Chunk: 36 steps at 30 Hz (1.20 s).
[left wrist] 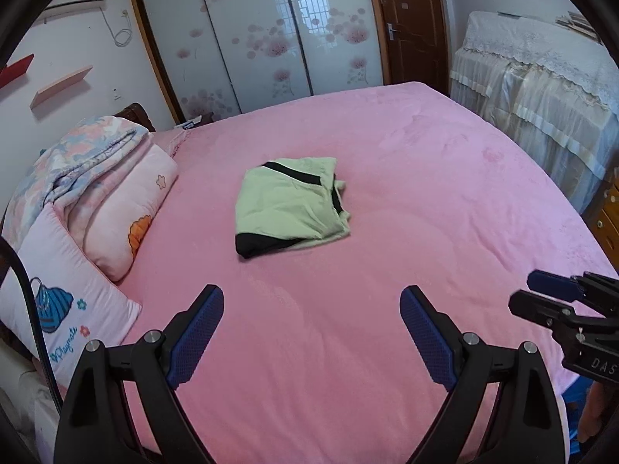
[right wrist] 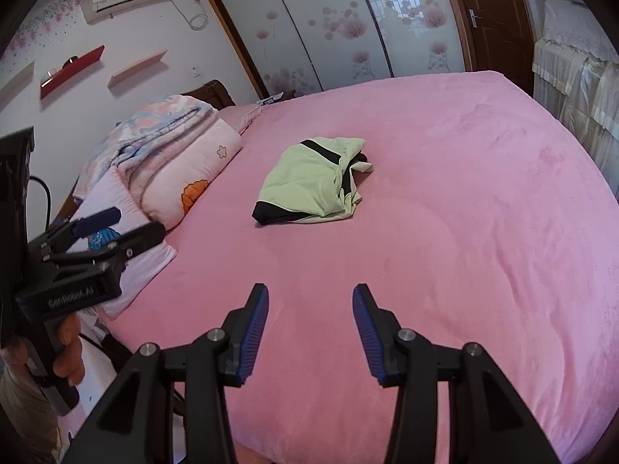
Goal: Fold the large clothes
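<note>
— While both grippers hang above the near part of the pink bed cover (left wrist: 445, 178), where does the garment sit?

— Ahead of both sets of jaws, well apart from them. The folded light-green garment with black trim (left wrist: 292, 207) lies as a compact bundle on the cover, a black band along its near edge.

— How do the left gripper's (left wrist: 311, 332) jaws stand?

— Spread wide, the blue ribbed pads facing each other across bare pink cover, with nothing between them.

— And the right gripper (right wrist: 310, 332)?

— Parted as well, though more narrowly, and also empty. It shows at the right edge of the left wrist view, beside the left jaws.

— What lies to the left of the jaws?

— A white pillow with a blue bag print (left wrist: 58, 301), then a pink quilt roll with an orange flower (left wrist: 127, 212) under a folded floral blanket (left wrist: 77, 154). A hand (right wrist: 65, 352) grips the left tool's handle at the right wrist view's left edge.

— Beyond the garment?

— Sliding wardrobe doors with pink blossoms (left wrist: 263, 31) and a dark wooden door (left wrist: 410, 19).
</note>
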Each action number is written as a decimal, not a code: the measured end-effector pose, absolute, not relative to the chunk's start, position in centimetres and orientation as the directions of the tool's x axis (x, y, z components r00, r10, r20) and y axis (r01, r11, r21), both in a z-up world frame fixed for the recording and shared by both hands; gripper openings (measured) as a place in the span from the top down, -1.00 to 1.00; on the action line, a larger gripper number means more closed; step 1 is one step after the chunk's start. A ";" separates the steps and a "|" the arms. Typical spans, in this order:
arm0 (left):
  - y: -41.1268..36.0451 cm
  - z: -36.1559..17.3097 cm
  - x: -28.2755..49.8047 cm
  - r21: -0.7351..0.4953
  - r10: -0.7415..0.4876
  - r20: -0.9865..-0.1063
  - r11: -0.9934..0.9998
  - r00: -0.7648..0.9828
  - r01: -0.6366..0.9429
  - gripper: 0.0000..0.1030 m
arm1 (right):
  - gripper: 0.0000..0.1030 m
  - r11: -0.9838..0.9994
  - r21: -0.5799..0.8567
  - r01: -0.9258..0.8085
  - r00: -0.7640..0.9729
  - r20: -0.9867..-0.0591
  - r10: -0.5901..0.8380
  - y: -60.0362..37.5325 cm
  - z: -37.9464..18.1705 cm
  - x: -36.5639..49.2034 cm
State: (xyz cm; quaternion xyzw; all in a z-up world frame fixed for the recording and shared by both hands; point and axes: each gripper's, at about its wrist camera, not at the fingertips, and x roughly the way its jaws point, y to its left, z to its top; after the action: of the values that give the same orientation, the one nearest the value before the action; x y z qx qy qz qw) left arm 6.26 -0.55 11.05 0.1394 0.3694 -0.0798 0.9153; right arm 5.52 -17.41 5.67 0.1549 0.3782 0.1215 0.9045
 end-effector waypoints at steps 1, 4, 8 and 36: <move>-0.9 11.0 5.4 0.200 -0.039 -0.699 0.948 0.714 0.247 -0.79 | 0.12 0.919 0.381 -0.098 0.684 -0.645 0.341 -17.6 5.6 4.7; -1.8 9.9 2.2 0.234 0.007 -0.698 0.947 0.716 0.219 -0.79 | 0.12 0.907 0.414 -0.079 0.679 -0.643 0.353 -18.1 4.9 2.6; -2.2 8.9 -1.3 0.199 -0.002 -0.690 0.961 0.724 0.192 -0.79 | 0.11 0.900 0.435 -0.033 0.680 -0.650 0.339 -19.0 3.9 -0.3; -4.0 2.4 -8.2 -0.020 -0.117 -0.786 0.986 0.607 0.164 -0.80 | 0.10 0.950 0.295 0.099 0.700 -0.699 0.144 -18.9 2.5 -7.8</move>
State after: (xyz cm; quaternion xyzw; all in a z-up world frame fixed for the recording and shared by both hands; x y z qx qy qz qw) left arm -8.16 -3.96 2.35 0.0271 0.4361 -0.0782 0.8961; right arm -7.78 -18.92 2.45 0.1570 0.3870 0.0124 0.9085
